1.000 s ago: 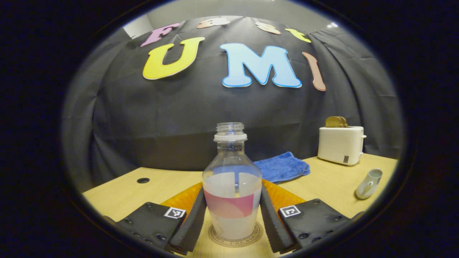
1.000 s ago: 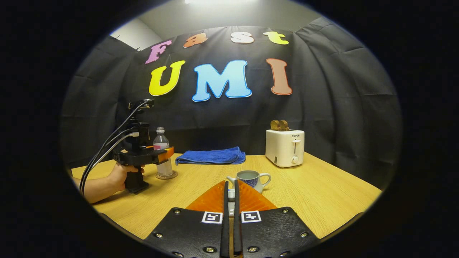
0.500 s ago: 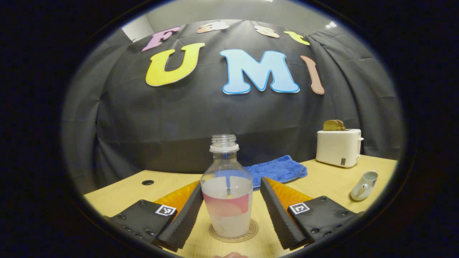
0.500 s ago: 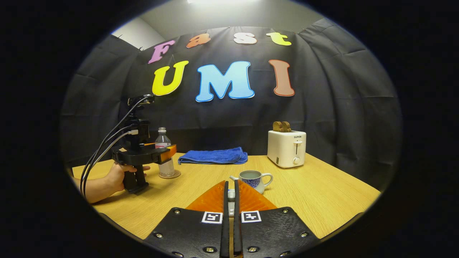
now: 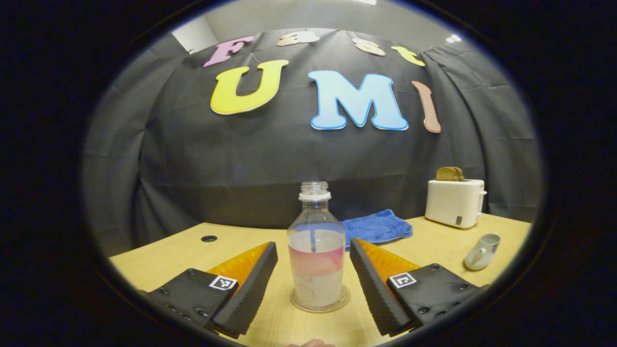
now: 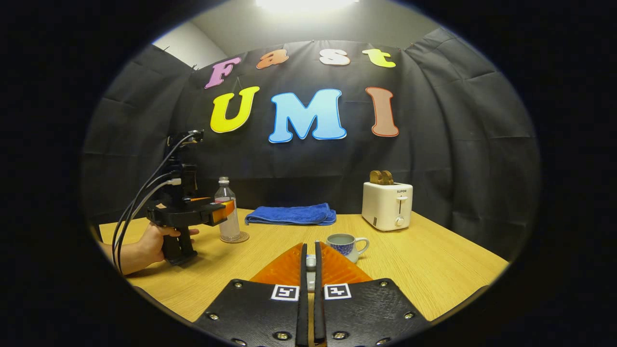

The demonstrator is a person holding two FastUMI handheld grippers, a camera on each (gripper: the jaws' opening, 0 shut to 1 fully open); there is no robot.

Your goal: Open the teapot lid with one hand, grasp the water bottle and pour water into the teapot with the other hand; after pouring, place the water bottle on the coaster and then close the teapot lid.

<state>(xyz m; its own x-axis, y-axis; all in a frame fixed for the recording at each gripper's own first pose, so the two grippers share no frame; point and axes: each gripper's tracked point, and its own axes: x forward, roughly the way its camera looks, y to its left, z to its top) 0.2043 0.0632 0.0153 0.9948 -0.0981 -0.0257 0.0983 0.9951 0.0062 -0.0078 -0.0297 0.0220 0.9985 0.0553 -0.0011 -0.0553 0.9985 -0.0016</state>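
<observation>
So in the left gripper view the left tongs (image 5: pixel 313 270) are seen spread wide apart, with the water bottle (image 5: pixel 316 250) standing upright between the two fingers and not touched by either of them. The bottle is capless, partly filled, and is parked right on the round coaster (image 5: pixel 320 303) on the table (image 5: pixel 241 241). Further back a blue towel (image 5: pixel 378 226) is laid near the wall, a white toaster (image 5: pixel 455 202) with toast poking out is set off to the right, and the little teapot (image 5: pixel 480 250) can be spotted at the far right, well apart from the bottle. In the right gripper view the right tongs (image 6: pixel 310 262) are closed tight on a small white thing, presumably the teapot lid (image 6: pixel 311 261), though it's too pinched in there to be made out properly. Just beyond the tips the teapot (image 6: pixel 346 245) is sat lidless with its top open. Off to the left, the left tongs (image 6: pixel 219 211) are held by a hand (image 6: pixel 156 238), with the bottle (image 6: pixel 228 217) on its coaster (image 6: pixel 235 238) at their tips. The towel (image 6: pixel 289 214) and toaster (image 6: pixel 387 206) are lined up along the back.
</observation>
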